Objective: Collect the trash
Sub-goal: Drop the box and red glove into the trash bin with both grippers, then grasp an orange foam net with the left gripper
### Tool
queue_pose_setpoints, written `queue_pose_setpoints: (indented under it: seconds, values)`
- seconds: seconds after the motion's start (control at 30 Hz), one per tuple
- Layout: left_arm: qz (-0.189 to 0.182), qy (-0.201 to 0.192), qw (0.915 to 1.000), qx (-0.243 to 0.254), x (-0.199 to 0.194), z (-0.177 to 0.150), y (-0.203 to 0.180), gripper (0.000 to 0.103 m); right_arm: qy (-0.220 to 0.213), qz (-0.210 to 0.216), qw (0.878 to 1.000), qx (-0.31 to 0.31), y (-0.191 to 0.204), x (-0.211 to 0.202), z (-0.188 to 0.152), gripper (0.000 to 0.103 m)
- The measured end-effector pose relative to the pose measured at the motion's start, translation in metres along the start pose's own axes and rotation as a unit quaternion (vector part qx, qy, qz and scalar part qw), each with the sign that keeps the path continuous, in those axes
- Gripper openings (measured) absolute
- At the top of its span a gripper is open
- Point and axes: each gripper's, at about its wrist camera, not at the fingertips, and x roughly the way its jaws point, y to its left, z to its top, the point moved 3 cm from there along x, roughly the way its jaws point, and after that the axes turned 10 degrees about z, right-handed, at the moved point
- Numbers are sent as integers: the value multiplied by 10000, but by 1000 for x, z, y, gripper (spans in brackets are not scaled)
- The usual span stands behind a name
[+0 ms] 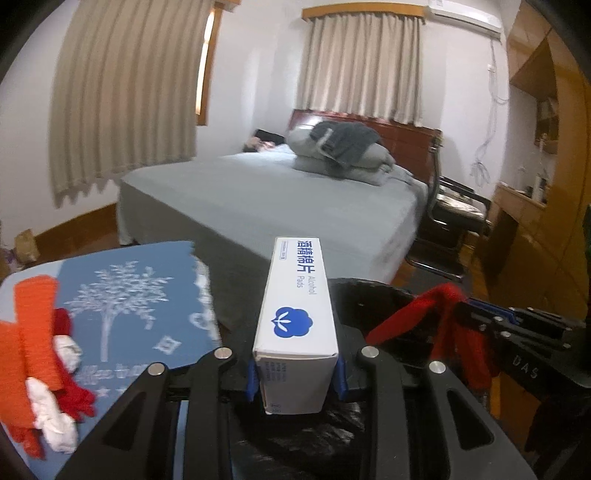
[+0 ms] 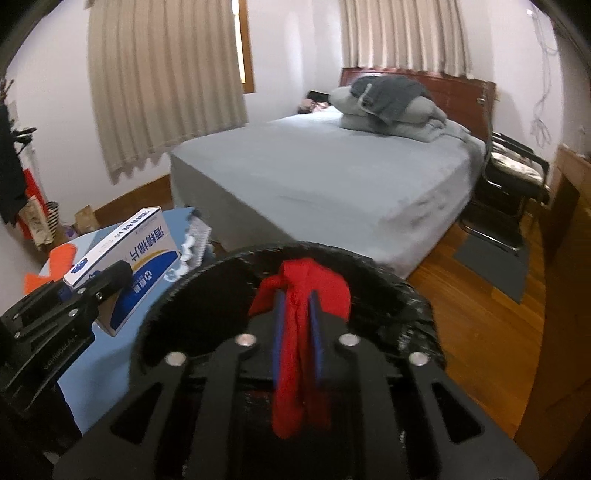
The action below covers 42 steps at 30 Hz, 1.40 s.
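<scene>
Your left gripper [image 1: 296, 373] clamps the box [image 1: 295, 314] and your right gripper [image 2: 297, 325] loosely brackets the red cloth [image 2: 299, 295], both above the black-lined bin [image 2: 406, 295].

Ahead of the fingers, a bed [image 2: 325, 173] with a grey-blue sheet fills the middle of the room, its dark red wooden headboard [image 2: 454, 88] against the far wall. Folded grey bedding [image 2: 391, 107] is piled at the head end. White walls [image 1: 255, 74] carry two sets of beige pleated curtains [image 1: 125, 92], closed, with wooden window trim showing at one edge. An air conditioner [image 1: 465, 14] hangs high on the far wall, up to the right. Right of the bed stands a black-framed chair [image 2: 513, 173], then wooden cabinets [image 1: 535, 74]. The floor [image 2: 476, 302] is reddish wood with a dark mat [image 2: 495, 266].
</scene>
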Motion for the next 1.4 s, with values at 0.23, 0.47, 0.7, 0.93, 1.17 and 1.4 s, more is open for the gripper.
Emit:
queue_pose_setpoints:
  seconds: [0.23, 0.47, 0.7, 0.93, 1.17, 1.4]
  values:
    - [-161, -1, 9999, -40, -1, 0, 0, 60, -150, -286, 9994, 157, -21, -9, -4, 69]
    - [460, -242, 9985, -151, -21, 1, 40, 79, -406, -183, 9990, 35, -5, -15, 3, 95]
    - [1293, -351, 9907, -251, -41, -8, 99, 81, -370, 336, 9986, -167, 48, 6, 8, 96]
    - [2165, -289, 9743, -552, -59, -28, 170, 81, -297, 868, 9947, -473, 116, 35, 11, 96]
    - [2878, -115, 9536, -878, -65, -51, 238, 80, -217, 1192, 9895, -794, 166, 56, 9, 96]
    - [3149, 151, 9421, -1143, -63, -75, 283, 72, -97, 1349, 9856, -1017, 203, 76, 6, 96]
